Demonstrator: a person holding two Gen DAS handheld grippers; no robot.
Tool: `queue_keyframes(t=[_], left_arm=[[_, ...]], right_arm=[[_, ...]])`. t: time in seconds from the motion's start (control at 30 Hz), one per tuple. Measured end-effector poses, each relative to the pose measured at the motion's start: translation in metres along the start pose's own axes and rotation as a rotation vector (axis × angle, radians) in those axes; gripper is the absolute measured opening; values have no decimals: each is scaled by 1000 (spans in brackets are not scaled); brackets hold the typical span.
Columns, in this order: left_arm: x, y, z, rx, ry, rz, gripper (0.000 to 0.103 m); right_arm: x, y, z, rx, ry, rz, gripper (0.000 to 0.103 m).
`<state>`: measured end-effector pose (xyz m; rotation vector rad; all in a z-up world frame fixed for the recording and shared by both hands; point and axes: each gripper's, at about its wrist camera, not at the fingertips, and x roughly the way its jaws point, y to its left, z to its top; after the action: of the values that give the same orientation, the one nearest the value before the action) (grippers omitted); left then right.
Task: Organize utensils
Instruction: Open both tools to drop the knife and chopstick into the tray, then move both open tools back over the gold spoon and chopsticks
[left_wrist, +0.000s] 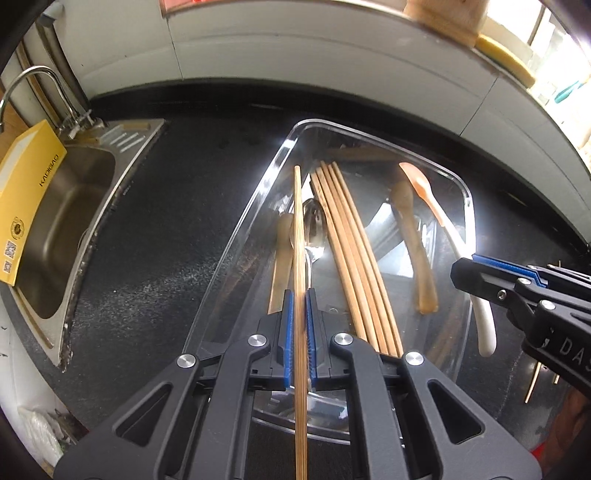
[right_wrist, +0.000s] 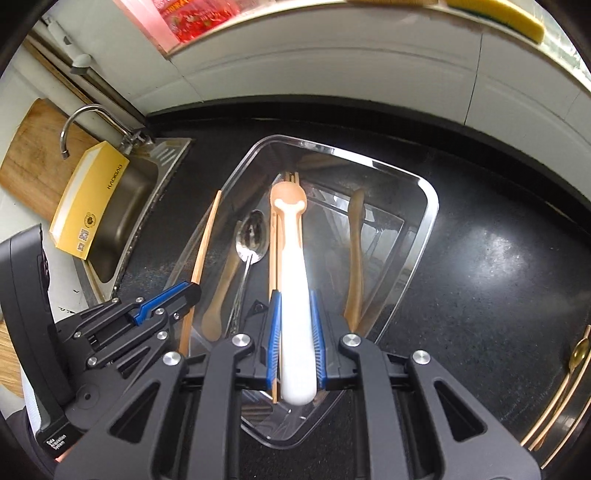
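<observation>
Bare counter (right_wrist: 480, 258) right of tray (right_wrist: 430, 206), sink (right_wrist: 122, 221) left

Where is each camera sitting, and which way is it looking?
Left wrist view: it rides on the left tongs, looking steeply down along them into the clear tray; its own tongs pinch a chopstick, and the right tongs poke in at the right edge.
Right wrist view: it rides on the right tongs, also looking down into the tray; they pinch a white-handled spoon, and the left tongs show at the left.
Both views share the tray, the metal spoon and the sink.
</observation>
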<state>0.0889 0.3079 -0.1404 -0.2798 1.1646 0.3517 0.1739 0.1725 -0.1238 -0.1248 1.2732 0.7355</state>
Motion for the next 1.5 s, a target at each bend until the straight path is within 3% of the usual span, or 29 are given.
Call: queue_keyframes(t=[0.27,0.3,0.33,0.37,0.4,0.43,0.47,0.57,0.8,0.93,1.03,1.27,1.5], left_arm=[[22,-2,8,2,38,-32,6],[23,-3,9,7,43,-43,6],[24,-2,10,8,44,-39,9],[23,-2,11,5,47,-29,22],[22,1,12,-5,48,-27,36],[18,3,12,-16,39,-31,69],[13,7,12,-27,16,-41,77],[-9,18,13,-49,-41,-76,77],[-51,59,6,-165,-139,-69,77],[-70,59,-5,-144,-166,-63,77],[-76,46,-15,-95,-162,-100,77],[-84,-43,-44,95,-129,-211,77],[-99,-161,-73,305,-154,-277,77]], right_arm=[[15,-7,15,26,26,13,16],[16,-10,17,36,29,15,22],[15,-12,19,50,28,12,50],[10,-16,21,63,3,2,67],[0,-20,23,73,-43,-7,76],[-10,-25,25,77,-79,-17,76],[-17,-28,26,82,-100,-21,76],[-42,-42,28,104,-150,-31,76],[-91,-47,3,151,-233,-47,76],[-112,-43,-29,185,-264,-58,76],[-126,-45,-63,211,-269,-88,76],[-167,-70,-139,292,-298,-217,76],[-221,-143,-207,430,-359,-297,76]])
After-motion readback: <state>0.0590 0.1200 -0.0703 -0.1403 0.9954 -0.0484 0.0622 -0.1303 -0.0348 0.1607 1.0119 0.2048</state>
